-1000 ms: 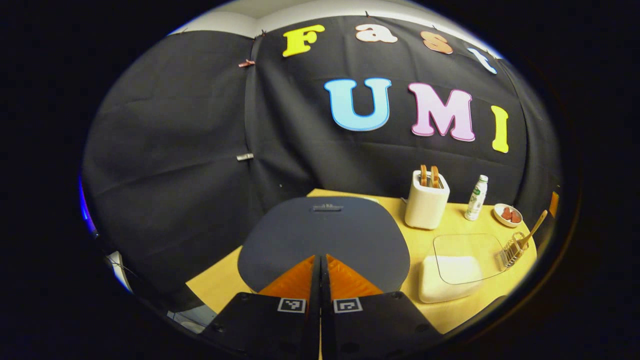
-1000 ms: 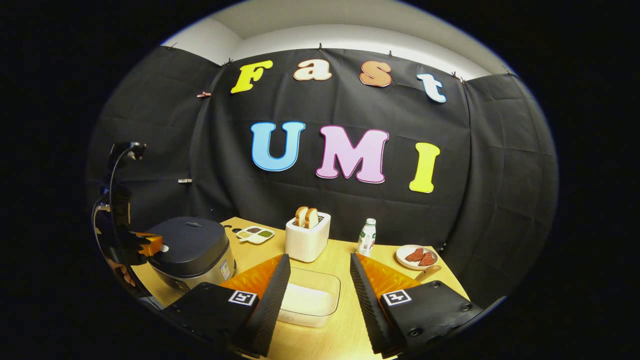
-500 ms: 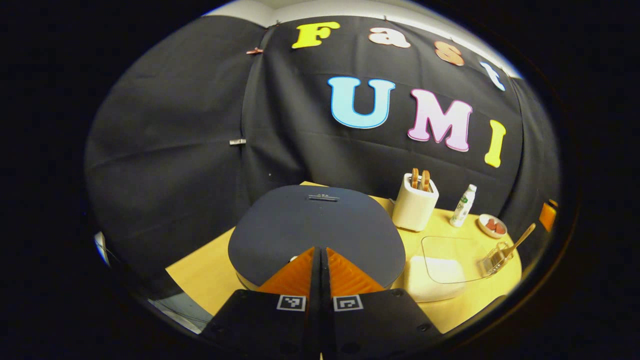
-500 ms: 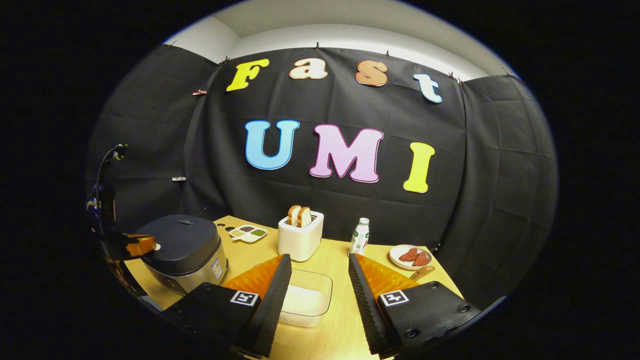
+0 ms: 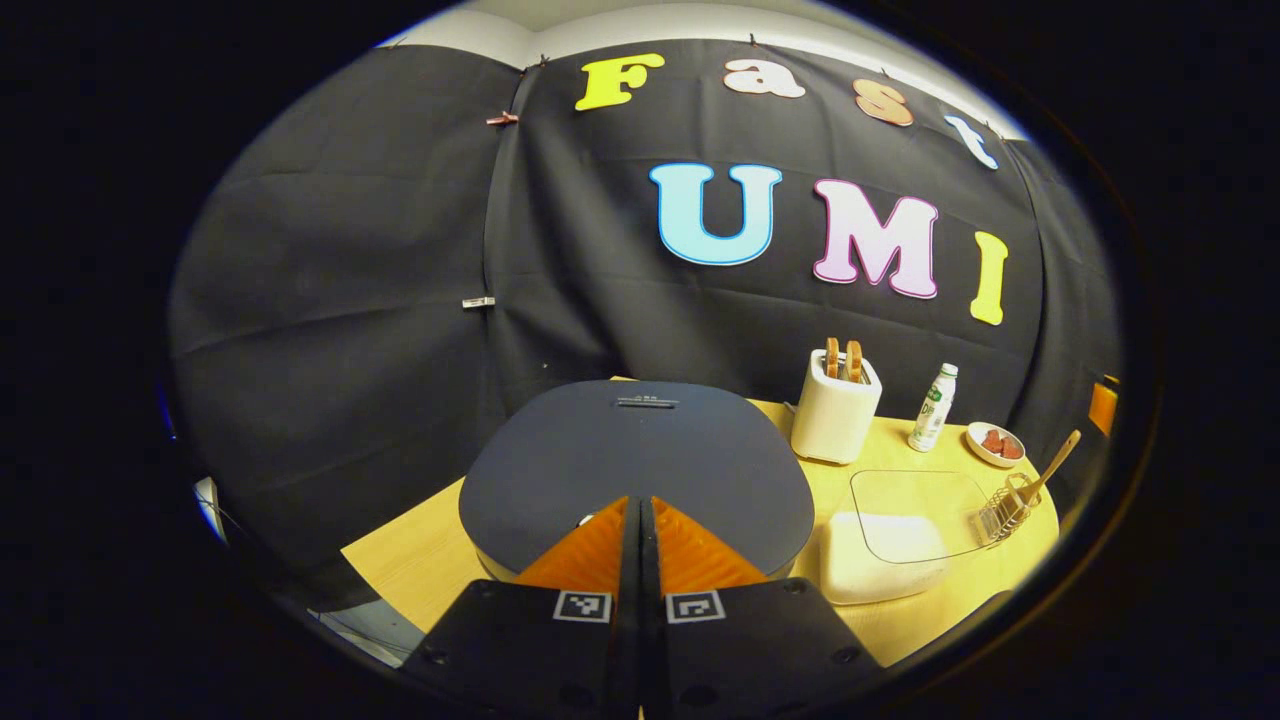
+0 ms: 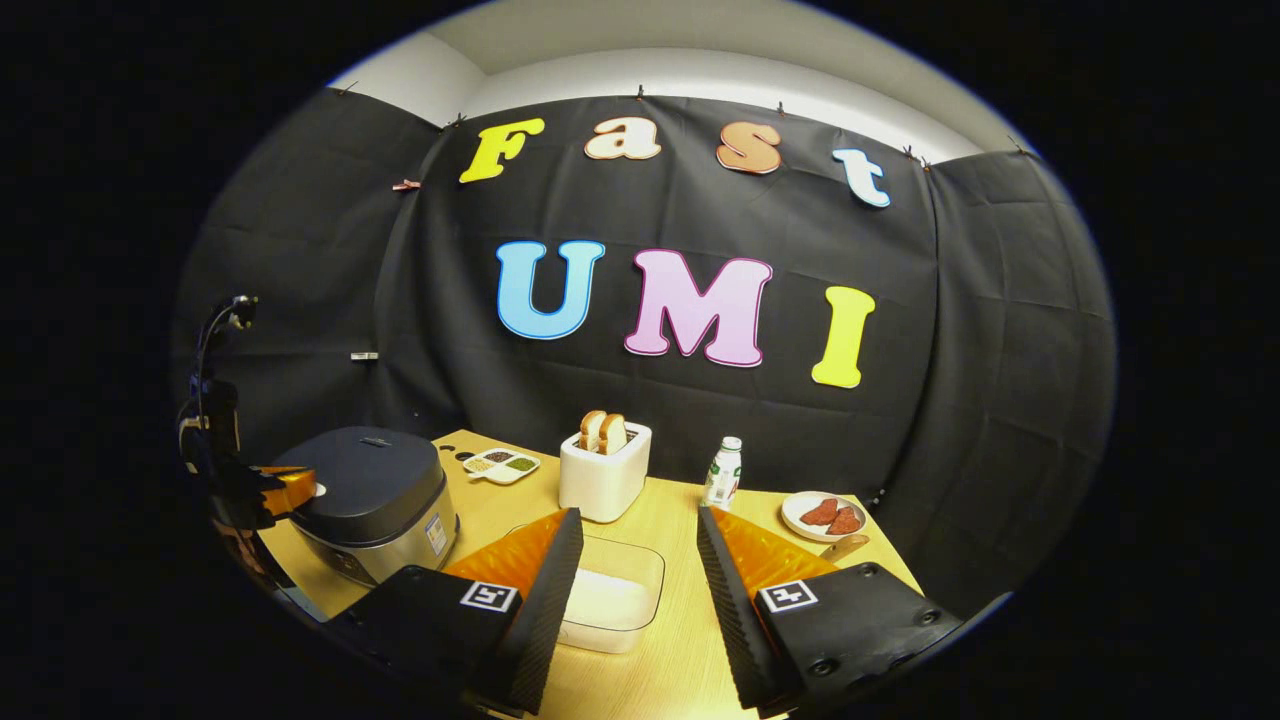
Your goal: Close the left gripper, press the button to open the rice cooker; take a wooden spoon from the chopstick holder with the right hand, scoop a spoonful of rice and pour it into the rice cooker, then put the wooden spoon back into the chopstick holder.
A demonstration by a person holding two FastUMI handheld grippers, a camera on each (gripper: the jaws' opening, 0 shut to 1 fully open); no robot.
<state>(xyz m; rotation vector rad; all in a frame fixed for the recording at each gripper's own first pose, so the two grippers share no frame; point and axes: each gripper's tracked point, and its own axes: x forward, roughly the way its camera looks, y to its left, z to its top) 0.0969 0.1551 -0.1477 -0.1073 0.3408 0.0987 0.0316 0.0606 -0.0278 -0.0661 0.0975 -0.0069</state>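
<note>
on the yellow table (image 6: pixel 660 680), at its left side, stands the rice cooker (image 6: pixel 375 500) with its dark lid down. the left gripper (image 5: pixel 640 510) has its two fingers pressed together with nothing between them, and their tips lie over the front edge of the lid. a small pale spot, perhaps the button (image 5: pixel 585 519), shows just beside the left finger, but most of it is hidden and i cannot tell if the tips touch it. from the right gripper view this same gripper is at the cooker's front, half lost in the dark edge, so the hand behind it is hard to make out.

the right gripper (image 6: pixel 632 560) hangs wide apart and empty, above the clear box (image 6: pixel 640 575) with white rice (image 6: pixel 605 605) inside. its fingers cover the near corners of the box.

at the right end of the table, the wooden spoon (image 5: pixel 1050 468) leans in the wire chopstick holder (image 5: pixel 1003 508); its lower part is hidden in the wires. from the right gripper view only a bit of wood (image 6: pixel 848 547) comes out behind the right finger.

behind are a white toaster (image 6: pixel 603 482) with two bread slices, a small bottle (image 6: pixel 722 473), a plate (image 6: pixel 822 514) with something reddish, and a little dish (image 6: pixel 498 465) of grains, too small to tell.
</note>
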